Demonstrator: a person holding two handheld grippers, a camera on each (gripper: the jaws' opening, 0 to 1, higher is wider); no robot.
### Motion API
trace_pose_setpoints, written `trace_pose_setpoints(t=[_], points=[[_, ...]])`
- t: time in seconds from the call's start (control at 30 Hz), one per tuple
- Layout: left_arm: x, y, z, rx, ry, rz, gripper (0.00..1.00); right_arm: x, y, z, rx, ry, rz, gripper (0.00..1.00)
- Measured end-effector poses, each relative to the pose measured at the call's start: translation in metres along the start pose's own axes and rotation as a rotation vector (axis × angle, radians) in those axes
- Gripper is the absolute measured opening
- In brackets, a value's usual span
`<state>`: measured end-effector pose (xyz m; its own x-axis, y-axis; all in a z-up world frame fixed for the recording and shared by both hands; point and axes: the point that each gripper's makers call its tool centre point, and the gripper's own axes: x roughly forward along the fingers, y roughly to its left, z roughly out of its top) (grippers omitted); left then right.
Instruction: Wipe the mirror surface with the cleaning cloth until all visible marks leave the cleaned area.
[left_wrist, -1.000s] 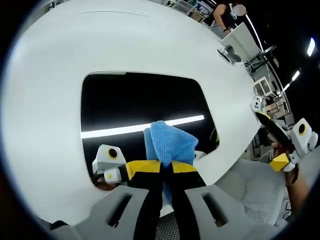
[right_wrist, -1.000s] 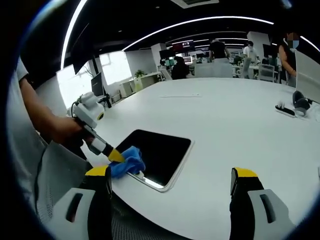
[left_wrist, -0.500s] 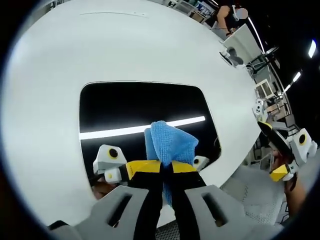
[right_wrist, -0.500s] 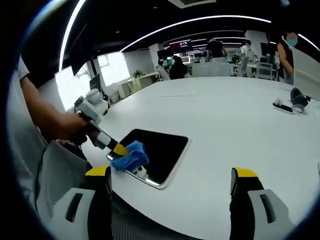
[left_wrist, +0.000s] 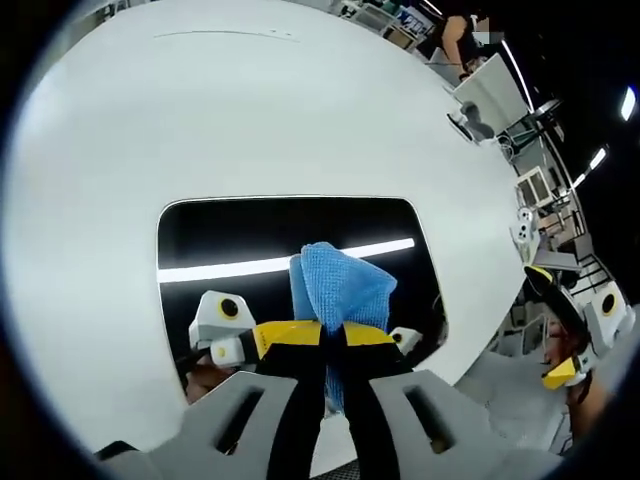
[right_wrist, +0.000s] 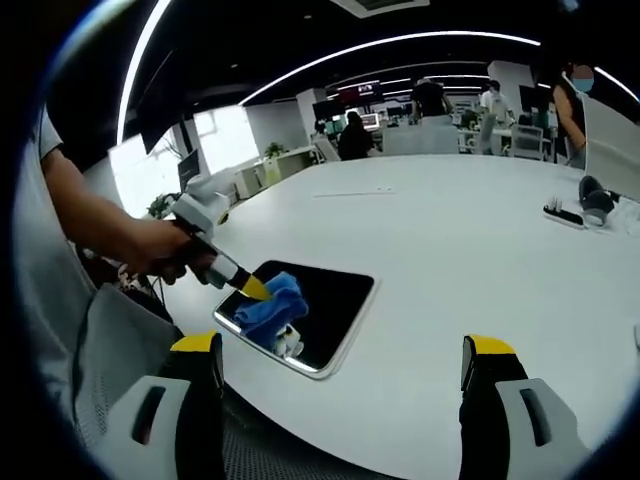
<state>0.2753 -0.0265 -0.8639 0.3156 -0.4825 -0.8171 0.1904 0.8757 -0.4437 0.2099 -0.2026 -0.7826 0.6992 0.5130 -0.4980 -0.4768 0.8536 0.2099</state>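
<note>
While the rectangular dark-glass mirror with rounded corners (left_wrist: 290, 250) (right_wrist: 320, 300) lies flat near the edge of the broad white table (left_wrist: 250, 110) (right_wrist: 480, 260), a crumpled blue cleaning cloth (left_wrist: 338, 285) (right_wrist: 272, 300) is pressed onto its surface. A bright ceiling strip light is reflected as a white band across the glass in the left gripper view, along with part of the gripper itself. The cloth is pinched between the closed black-and-yellow jaws of the left gripper (left_wrist: 332, 335) (right_wrist: 252, 288), which is held by a person's hand (right_wrist: 165, 250) in the right gripper view and reaches over the mirror's near-left part. The right gripper (right_wrist: 340, 350) (left_wrist: 556, 330) is held apart from the mirror, beyond the table edge, its yellow-tipped jaws spread wide with nothing between them. Further out on the table, a small dark object (right_wrist: 575, 215) is seen near the far side, and an open office with desks and standing people (right_wrist: 435, 100) is visible behind it.
</note>
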Motion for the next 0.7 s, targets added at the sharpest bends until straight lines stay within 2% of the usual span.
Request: trace_pose_setpoints(t=[0.7], points=[[0.011, 0.008, 0.037, 0.005, -0.026, 0.022, 0.03, 0.000, 0.001, 0.001, -0.002, 0.005, 0.002, 0.99]])
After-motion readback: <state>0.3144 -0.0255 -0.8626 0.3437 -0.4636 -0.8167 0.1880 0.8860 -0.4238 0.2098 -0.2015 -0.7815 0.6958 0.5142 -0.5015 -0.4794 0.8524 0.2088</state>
